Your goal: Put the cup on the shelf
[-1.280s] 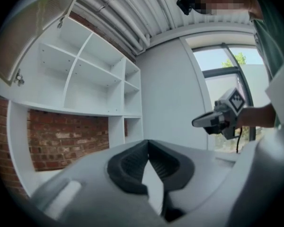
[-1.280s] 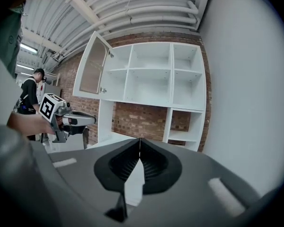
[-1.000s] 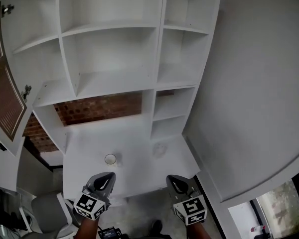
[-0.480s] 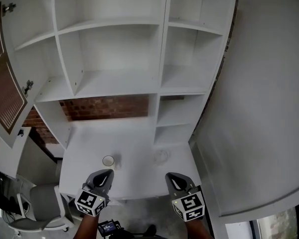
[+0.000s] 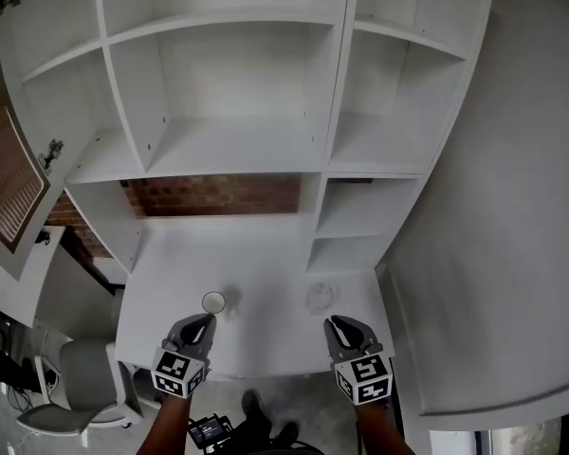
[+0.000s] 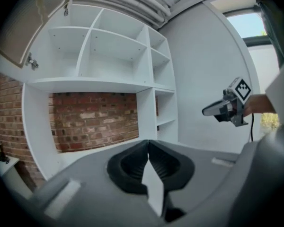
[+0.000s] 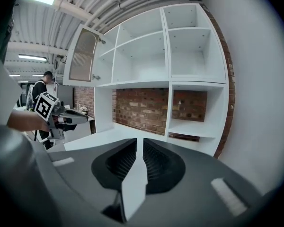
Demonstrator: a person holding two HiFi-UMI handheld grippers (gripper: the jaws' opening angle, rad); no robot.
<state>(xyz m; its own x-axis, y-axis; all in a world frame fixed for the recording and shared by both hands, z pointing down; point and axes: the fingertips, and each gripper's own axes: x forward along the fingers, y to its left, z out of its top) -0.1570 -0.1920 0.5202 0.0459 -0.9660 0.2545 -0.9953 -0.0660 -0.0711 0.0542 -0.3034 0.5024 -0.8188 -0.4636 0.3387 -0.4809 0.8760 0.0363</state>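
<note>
Only faintly: pale round obj (image 5: 320, 297) on desk (image 5: 266, 254), apart from cup (image 5: 212, 302).

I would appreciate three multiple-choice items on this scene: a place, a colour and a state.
1. Where is the cup? A on the desk; B on a shelf; C in a gripper.
2. What colour is the shelf unit? A brown; B white; C black.
3. The left gripper is: A wide open; B shut on the cup; C shut, empty.
Answers: 1 A, it stands on the desk; 2 B, its boards are white; 3 C, its jaws meet with nothing between.
</note>
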